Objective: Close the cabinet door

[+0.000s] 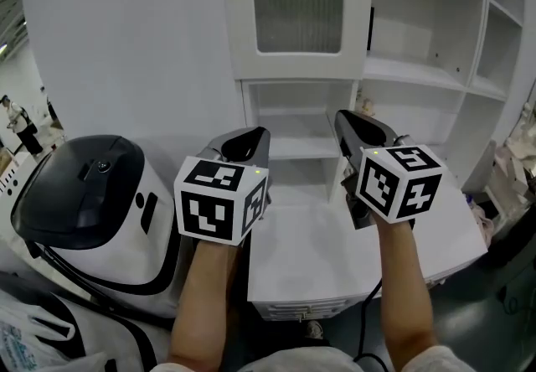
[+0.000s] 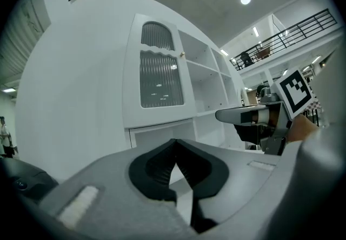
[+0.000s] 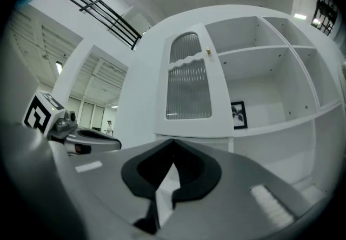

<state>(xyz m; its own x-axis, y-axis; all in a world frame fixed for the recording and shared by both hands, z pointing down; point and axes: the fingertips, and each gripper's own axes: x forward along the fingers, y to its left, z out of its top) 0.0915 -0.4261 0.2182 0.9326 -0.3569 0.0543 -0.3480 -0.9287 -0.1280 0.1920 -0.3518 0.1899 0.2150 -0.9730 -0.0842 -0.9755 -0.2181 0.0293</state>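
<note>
The white cabinet door (image 1: 297, 6) with a ribbed glass panel faces me, above an open lower shelf (image 1: 297, 144). Its small knob (image 3: 207, 50) sits at the door's right edge, beside the open shelves (image 1: 427, 35). Whether the door rests fully against the frame I cannot tell. My left gripper (image 1: 251, 137) and right gripper (image 1: 347, 121) hover side by side over the white counter (image 1: 310, 253), short of the cabinet and touching nothing. Both are shut with nothing between the jaws. In the left gripper view the left gripper (image 2: 174, 150) points at the door (image 2: 159, 71).
A large white and black domed machine (image 1: 92, 194) stands close on the left of the counter. A small framed picture (image 3: 239, 114) hangs inside the shelves just right of the door. A person (image 1: 21, 123) stands far off at the left. A plastic bag (image 1: 33, 337) lies bottom left.
</note>
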